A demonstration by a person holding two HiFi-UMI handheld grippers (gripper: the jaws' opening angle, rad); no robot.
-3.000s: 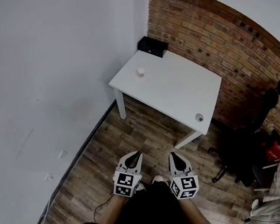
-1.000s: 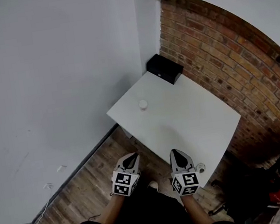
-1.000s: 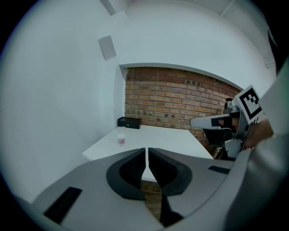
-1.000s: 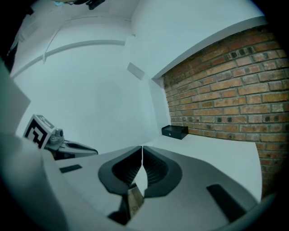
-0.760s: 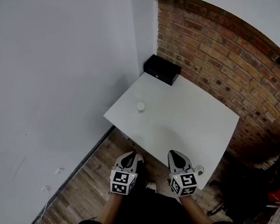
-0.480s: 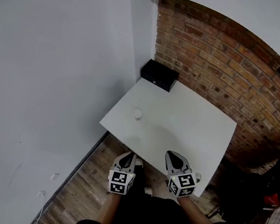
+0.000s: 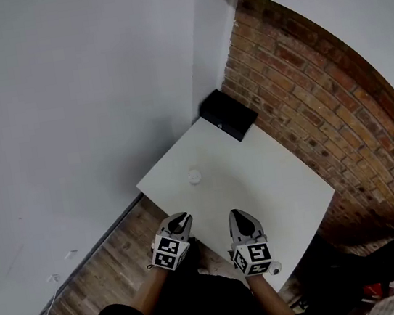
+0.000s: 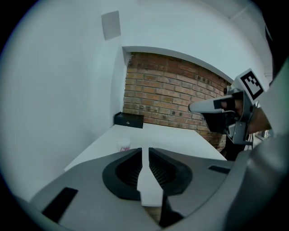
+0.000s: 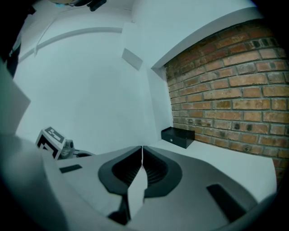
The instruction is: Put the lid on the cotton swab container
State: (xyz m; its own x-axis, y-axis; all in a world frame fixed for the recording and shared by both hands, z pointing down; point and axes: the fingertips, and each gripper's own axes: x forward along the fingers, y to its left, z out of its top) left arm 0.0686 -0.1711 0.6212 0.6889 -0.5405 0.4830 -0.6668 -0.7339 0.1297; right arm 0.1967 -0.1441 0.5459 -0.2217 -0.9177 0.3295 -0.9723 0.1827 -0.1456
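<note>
Head view shows the right tongs [image 7: 236, 217] pressed shut and the left tongs [image 7: 183, 220] with only a thin gap. Both are empty, at the near edge of the white desk [image 7: 258, 173]. The cotton swab container [image 7: 195, 177] stands further in, well apart from them. A small round thing, likely the lid [image 7: 275, 269], sits at the very corner by the right tongs — one bump could knock it to the floor [image 7: 111, 269].

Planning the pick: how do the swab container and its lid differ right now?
The cotton swab container stands toward the table's left side; the lid lies at its near right corner, beside the right gripper. The container also shows in the left gripper view; the lid shows only in the head view. Both are small, round and pale.
</note>
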